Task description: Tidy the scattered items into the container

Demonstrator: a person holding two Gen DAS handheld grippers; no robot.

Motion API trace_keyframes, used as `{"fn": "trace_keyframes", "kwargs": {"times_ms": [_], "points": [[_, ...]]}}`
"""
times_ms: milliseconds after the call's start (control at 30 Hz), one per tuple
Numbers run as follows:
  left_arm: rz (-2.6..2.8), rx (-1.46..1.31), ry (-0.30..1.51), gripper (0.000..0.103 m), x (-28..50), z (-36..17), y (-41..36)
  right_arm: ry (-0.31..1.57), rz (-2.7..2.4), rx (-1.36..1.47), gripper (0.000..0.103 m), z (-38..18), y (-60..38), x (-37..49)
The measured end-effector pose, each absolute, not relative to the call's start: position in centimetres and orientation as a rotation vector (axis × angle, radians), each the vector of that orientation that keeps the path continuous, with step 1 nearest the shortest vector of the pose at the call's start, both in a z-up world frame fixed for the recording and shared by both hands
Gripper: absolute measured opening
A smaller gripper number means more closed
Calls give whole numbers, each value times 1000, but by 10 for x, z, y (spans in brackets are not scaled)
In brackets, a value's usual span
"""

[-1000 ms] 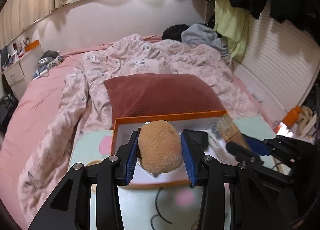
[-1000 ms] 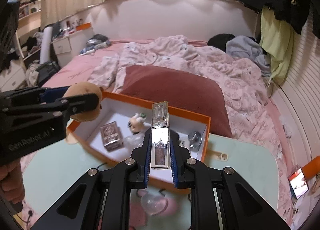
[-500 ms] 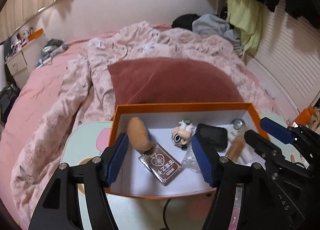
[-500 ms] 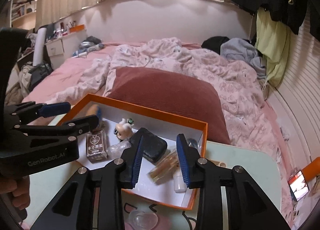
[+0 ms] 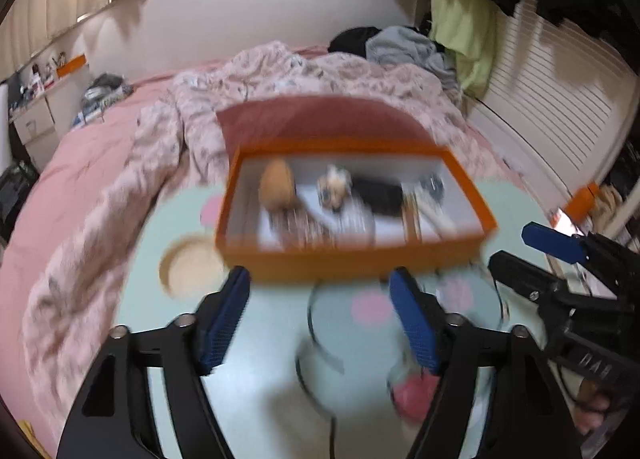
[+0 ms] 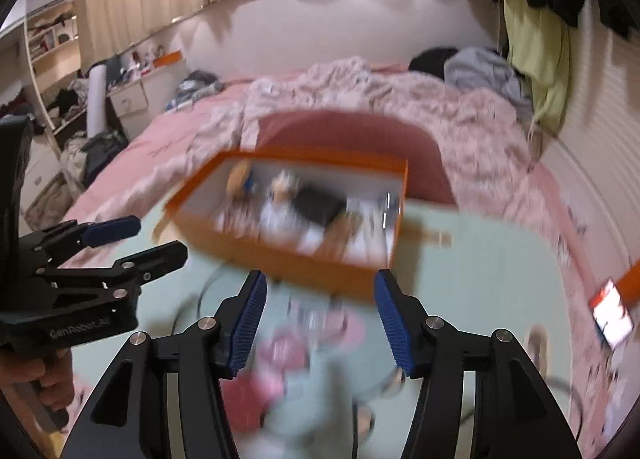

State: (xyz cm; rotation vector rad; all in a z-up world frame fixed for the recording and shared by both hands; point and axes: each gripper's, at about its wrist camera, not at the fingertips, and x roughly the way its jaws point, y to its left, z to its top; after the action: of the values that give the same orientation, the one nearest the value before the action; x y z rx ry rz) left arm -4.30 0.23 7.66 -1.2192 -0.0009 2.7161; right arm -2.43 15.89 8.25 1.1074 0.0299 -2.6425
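Both frames are pretty blurry. The left hand-held gripper [image 5: 320, 295] is spread wide with nothing in it, and the right hand-held gripper [image 6: 318, 303] is the same, wide and empty. Both hover over the mint-green surface [image 5: 260, 339], just in front of the orange box [image 5: 352, 259]. Inside the box sit a tan plush [image 5: 277, 186], a little figure [image 5: 335, 191] and a black pouch [image 5: 380, 195]. Behind it lies a dark red pillow [image 5: 320, 121] on the bed [image 5: 100, 163].

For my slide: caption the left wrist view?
Open left gripper before orange box holding tan plush.
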Motion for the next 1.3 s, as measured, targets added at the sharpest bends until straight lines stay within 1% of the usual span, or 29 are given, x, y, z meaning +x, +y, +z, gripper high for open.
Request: {"fn": "trace_keyframes", "kwargs": {"times_ms": [200,367,433,500,533,567,600,633,667,700,1000,1300], "points": [[2719,-1248,-107,75,1,38,-6,65,-2630,1255,56,36,163,25],[2710,-1308,-58,75,4,14,-1,109,-2616,1313,56,20,163,28],[2688,-1326,-65,75,3,8,0,131,-2620,1337,56,16,162,26],[2702,-1329,-47,76,4,4,2,154,-2641,1326,62,13,160,28],[2714,-1332,-21,78,5,2,4,152,-2639,1321,63,12,160,29],[2722,-1333,4,80,6,1,6,149,-2635,1316,69,11,158,30],[2725,-1329,22,88,7,-1,9,151,-2627,1307,77,10,158,30],[2716,-1318,26,99,8,-3,11,162,-2622,1305,83,9,156,29],[2699,-1325,42,103,7,-6,13,166,-2614,1311,93,6,155,28],[2699,-1315,43,103,7,-6,12,168,-2611,1318,96,5,154,28],[2700,-1309,39,103,8,-4,11,167,-2607,1314,100,5,153,28],[2700,-1308,41,103,8,-4,11,166,-2606,1313,100,5,154,27]]}}
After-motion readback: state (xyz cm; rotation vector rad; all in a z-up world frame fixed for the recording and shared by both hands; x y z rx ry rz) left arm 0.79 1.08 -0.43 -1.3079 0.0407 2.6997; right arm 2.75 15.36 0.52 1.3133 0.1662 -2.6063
